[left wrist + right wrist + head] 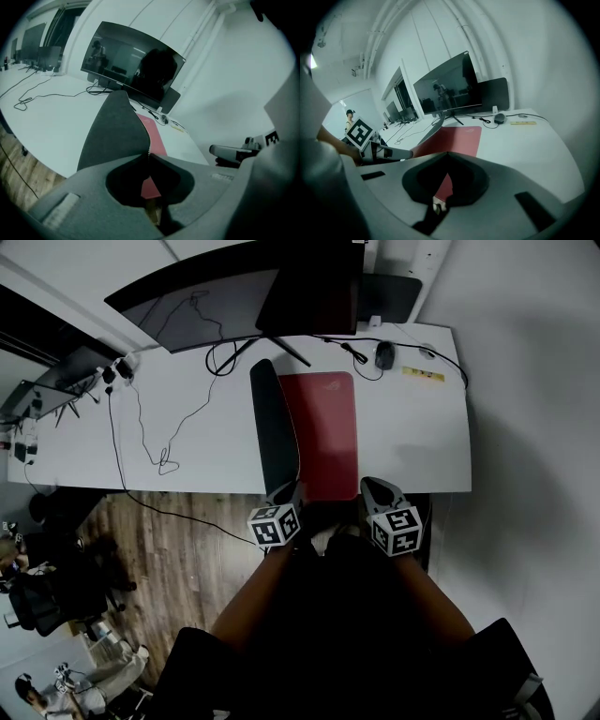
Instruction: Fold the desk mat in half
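Head view shows a big white desk [187,427] with a wide dark screen [216,296] standing at its far edge. The floor [187,559] beside the desk is brown wood.

On the desk, in front of the screen, lies the desk mat [330,427]. It is red on top and dark underneath. Its right part lies flat on the desk. Its left part is lifted up and curls over toward the right, so the dark underside [274,423] shows.

The left tongs [291,489] are at the near edge of the desk, right at the lifted part of the mat. In the left gripper view, the two jaws are pressed together and pinch the mat's edge. The dark flap [115,133] rises from their tips, and the red side [157,140] shows just to the right of it.

The right tongs [370,486] are just beside the mat's near right corner. In the right gripper view, the jaws are pressed together at the tip. The flat red mat [452,138] stretches away in front of them. I cannot tell if they pinch it or only touch it.

A thin black cable [141,427] winds over the left side of the desk. A small dark mouse [384,354] sits past the mat's far right corner. A little yellow strip [424,375] lies near the mouse.
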Demonstrator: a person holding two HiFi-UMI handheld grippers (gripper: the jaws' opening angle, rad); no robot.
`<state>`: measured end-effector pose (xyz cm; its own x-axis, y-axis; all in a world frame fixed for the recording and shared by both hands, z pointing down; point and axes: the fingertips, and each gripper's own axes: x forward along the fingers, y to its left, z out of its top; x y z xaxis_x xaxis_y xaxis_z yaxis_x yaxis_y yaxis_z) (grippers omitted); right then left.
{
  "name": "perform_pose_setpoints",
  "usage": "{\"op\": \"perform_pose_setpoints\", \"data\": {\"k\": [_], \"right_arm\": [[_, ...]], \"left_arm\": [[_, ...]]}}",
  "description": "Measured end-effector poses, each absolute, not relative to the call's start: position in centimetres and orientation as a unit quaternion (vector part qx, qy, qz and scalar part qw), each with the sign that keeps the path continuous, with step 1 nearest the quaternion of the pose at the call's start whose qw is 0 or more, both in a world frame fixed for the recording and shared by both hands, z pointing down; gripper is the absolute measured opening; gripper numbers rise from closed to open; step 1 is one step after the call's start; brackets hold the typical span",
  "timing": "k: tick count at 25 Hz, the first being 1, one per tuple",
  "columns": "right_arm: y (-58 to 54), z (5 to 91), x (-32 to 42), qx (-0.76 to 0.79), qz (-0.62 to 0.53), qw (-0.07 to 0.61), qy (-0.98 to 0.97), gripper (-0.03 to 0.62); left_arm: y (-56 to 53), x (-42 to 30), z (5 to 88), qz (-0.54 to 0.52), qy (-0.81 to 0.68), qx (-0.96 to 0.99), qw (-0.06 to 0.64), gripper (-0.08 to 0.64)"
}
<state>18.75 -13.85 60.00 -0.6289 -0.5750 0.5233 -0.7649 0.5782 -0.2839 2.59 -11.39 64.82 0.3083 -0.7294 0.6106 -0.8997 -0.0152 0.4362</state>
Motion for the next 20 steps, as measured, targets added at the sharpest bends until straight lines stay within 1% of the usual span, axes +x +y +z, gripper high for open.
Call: {"op": "perform_pose_setpoints", "data": {"k": [20], "right_arm": [[-14.2, 62.2, 22.8, 0.405, 0.271, 0.195, -0.851, 0.0]], "left_arm": [[-11.9, 8.4, 65.6, 0.156, -0.531, 0.738, 0.385, 0.031]]}}
